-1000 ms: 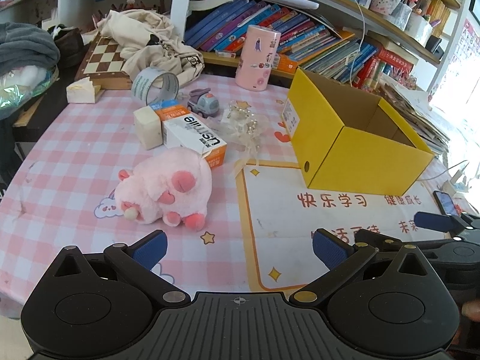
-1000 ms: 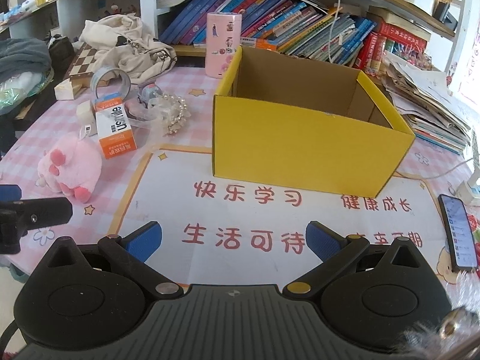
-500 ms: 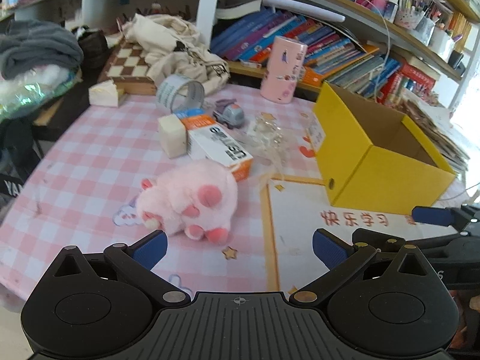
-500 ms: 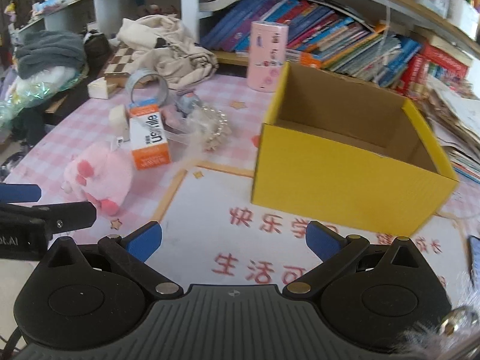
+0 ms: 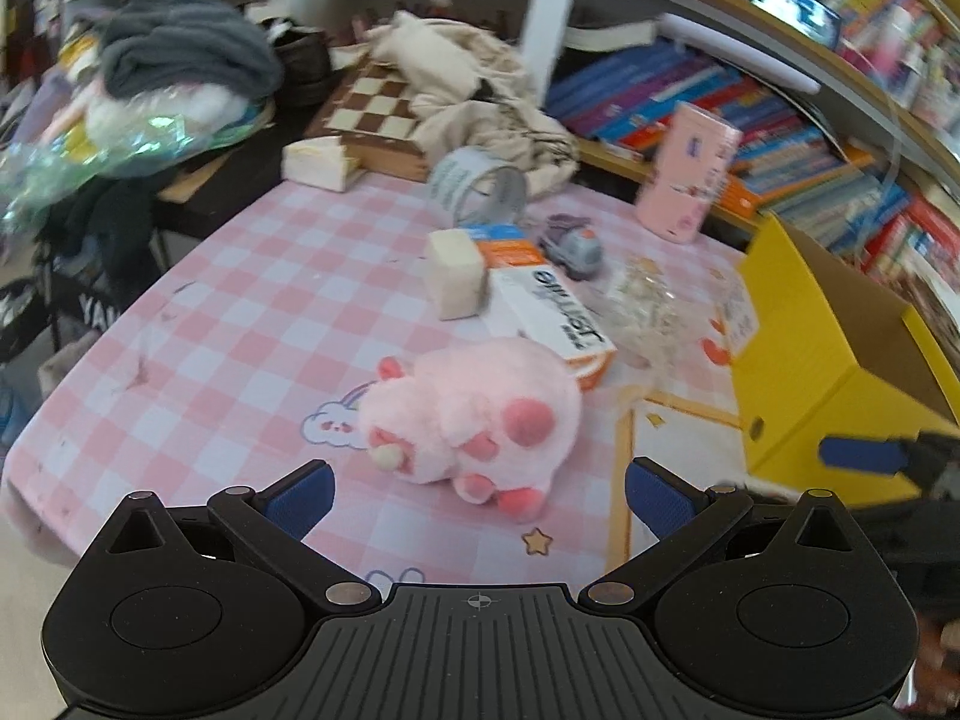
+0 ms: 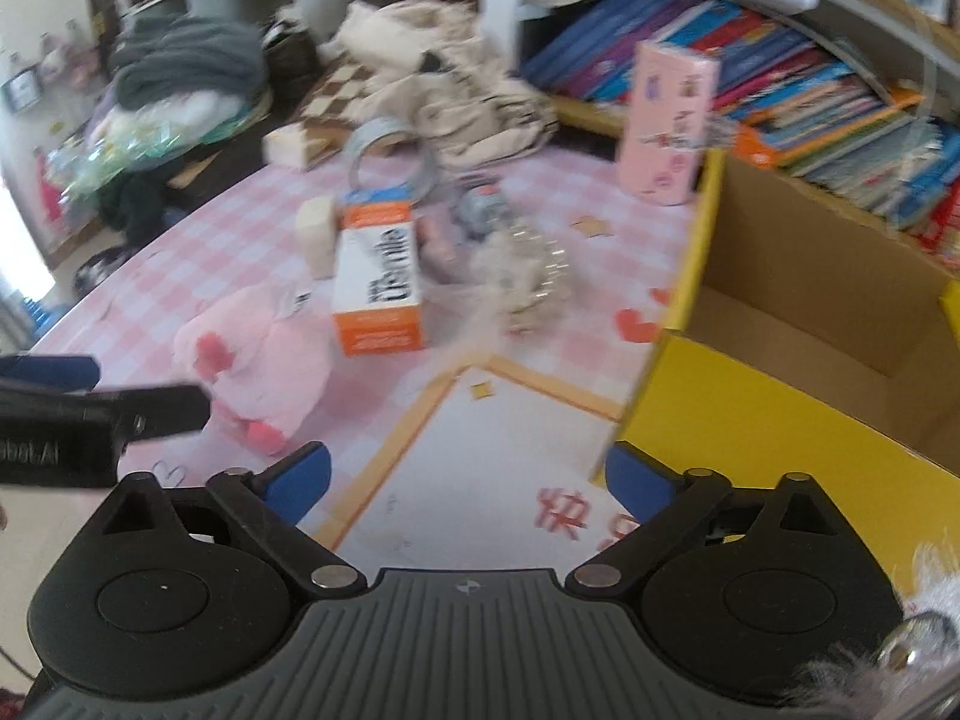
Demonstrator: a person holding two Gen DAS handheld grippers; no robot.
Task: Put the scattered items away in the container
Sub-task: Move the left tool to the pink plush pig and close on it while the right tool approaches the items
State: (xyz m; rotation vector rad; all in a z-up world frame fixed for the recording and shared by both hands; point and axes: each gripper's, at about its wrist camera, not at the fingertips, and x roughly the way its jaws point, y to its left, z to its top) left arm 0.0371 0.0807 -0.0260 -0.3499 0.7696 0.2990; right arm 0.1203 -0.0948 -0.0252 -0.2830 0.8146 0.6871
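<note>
A pink plush toy [image 5: 480, 420] lies on the checked tablecloth just beyond my left gripper [image 5: 477, 489], which stands open and holds nothing. Behind the plush lie an orange-and-white carton [image 5: 549, 312], a cream block [image 5: 454, 282], a tape roll [image 5: 477, 192], a small toy car [image 5: 573, 246] and a clear beaded bundle [image 5: 651, 300]. The yellow box [image 6: 810, 312] stands open-topped to the right. My right gripper [image 6: 468, 480] hovers over the white mat, its jaws closing with nothing between them. The plush [image 6: 258, 360] and carton [image 6: 378, 282] lie to its left.
A pink canister [image 6: 666, 126] stands behind the box against the bookshelf. A chessboard [image 5: 378, 114], a beige cloth bag [image 5: 474, 90] and heaped clothes [image 5: 180, 60] crowd the table's far left. My left gripper's finger [image 6: 90, 414] reaches into the right wrist view.
Both grippers have swung left and rolled. The plush now lies nearly between my left fingers, and the yellow box has slid toward the right edge of both views.
</note>
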